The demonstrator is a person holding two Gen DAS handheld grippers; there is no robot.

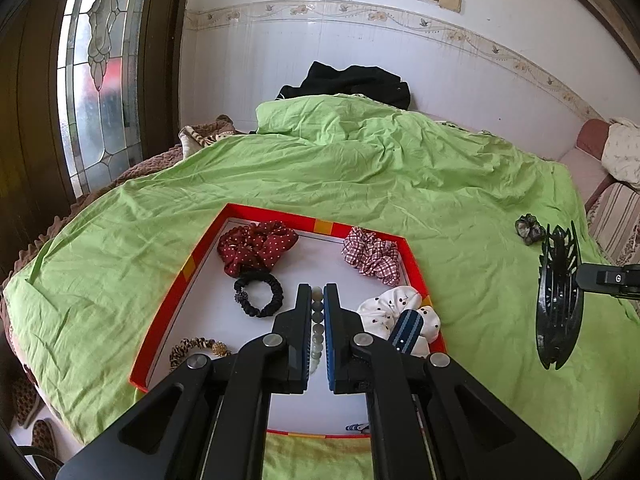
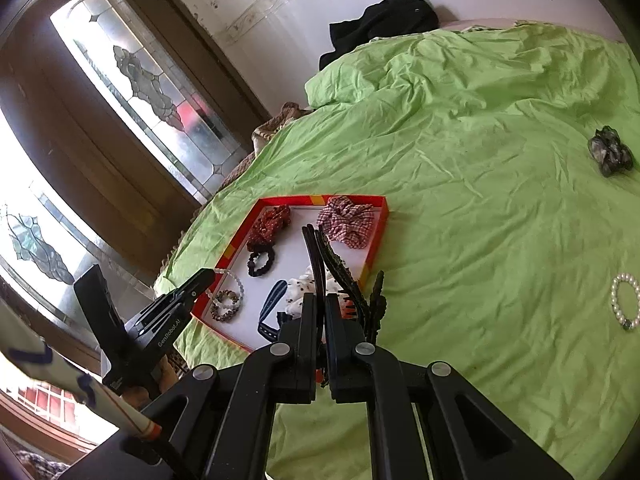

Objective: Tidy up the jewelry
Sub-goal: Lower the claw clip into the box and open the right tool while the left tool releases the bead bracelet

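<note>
The left tongs [image 1: 317,300] pinch a pale green bead bracelet [image 1: 316,322] edge-on between their pads, above the white floor of the red-rimmed tray [image 1: 320,227] on the green bedspread [image 1: 360,176]. The right tongs [image 2: 321,312] pinch a large black claw clip [image 2: 344,276] by one side, just off the tray's near right corner.

The bracelet is round, hard and held only along a thin line of beads, so it could roll or squirt out if the grip eases unevenly. Released from any height, it may bounce on the stiff tray floor and land on the black hair tie [image 1: 260,294] or the white dotted scrunchie [image 1: 400,312].

The clip juts well past the right tongs; its teeth could snag the bedspread or the checked scrunchie [image 2: 346,220] as it swings in, and could drag the light tray.

With both tongs converging on one small tray, a collision looks possible. A pearl bracelet [image 2: 625,300] and a dark scrunchie [image 2: 610,152] lie well apart on the bed, easy to overlook.
</note>
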